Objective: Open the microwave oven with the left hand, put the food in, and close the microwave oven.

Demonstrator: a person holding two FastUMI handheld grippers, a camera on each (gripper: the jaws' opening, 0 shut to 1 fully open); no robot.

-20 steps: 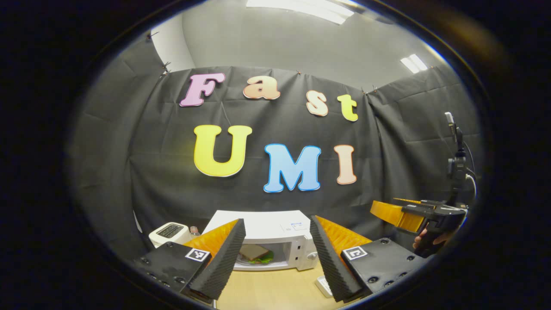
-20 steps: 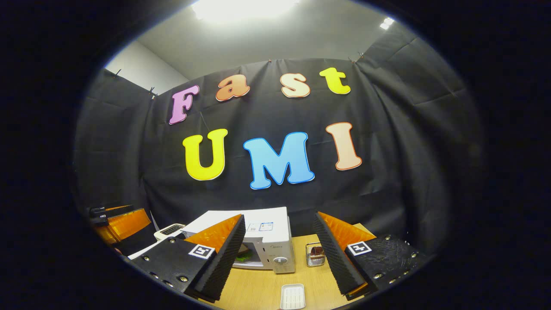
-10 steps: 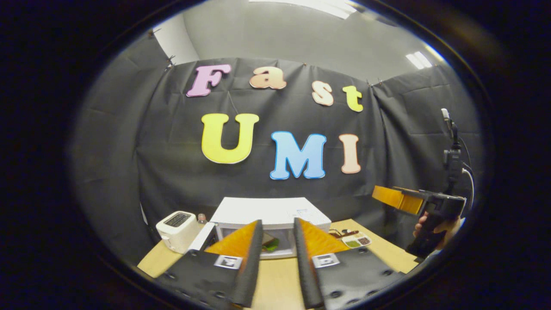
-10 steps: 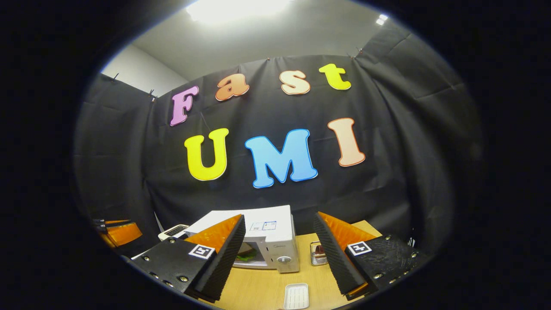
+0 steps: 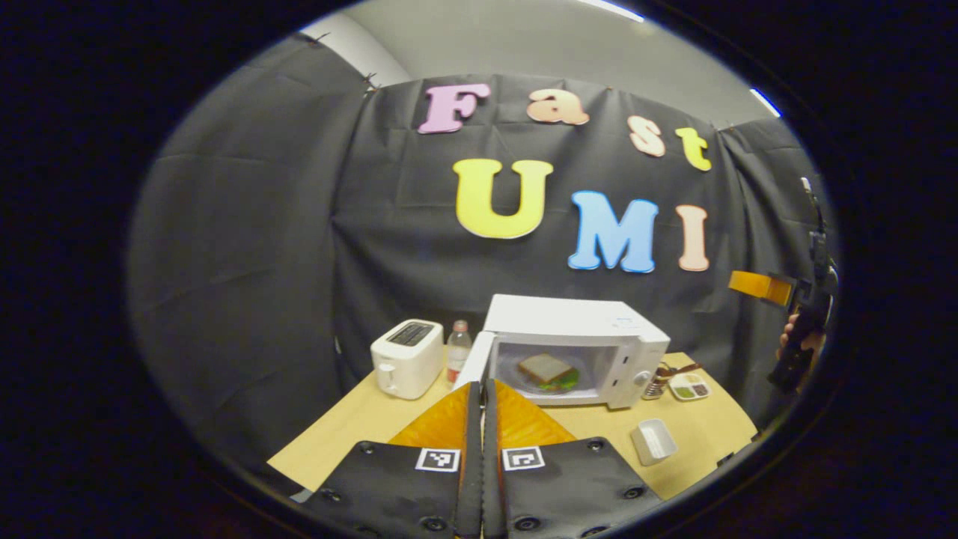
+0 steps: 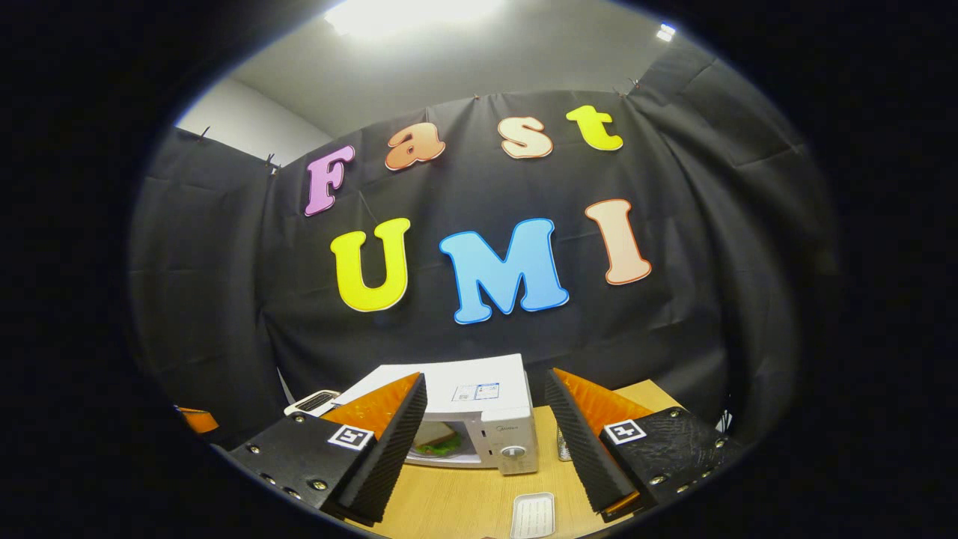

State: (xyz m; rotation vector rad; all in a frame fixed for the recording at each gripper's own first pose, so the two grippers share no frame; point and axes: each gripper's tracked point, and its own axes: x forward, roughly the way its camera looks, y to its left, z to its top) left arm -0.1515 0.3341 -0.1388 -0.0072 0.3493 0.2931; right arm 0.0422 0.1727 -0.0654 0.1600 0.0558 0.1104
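Sandwich (image 5: pixel 546 368) sits inside the microwave (image 5: pixel 576 348), door (image 5: pixel 473 359) seemingly ajar; left gripper (image 5: pixel 483 419), jaws pressed together, looks poised to push it; right gripper (image 6: pixel 485 438) spread, empty.

Your white microwave oven (image 5: pixel 576 318) stands on the wooden table near the black cloth wall, its control panel with a round knob on the right end. Its door (image 5: pixel 473 359) is swung open on the left side, seen nearly edge-on in the left gripper view. Inside the lit cavity lies the food, a sandwich (image 5: pixel 546 369) with a slice of bread on top and green leaves showing beneath it.
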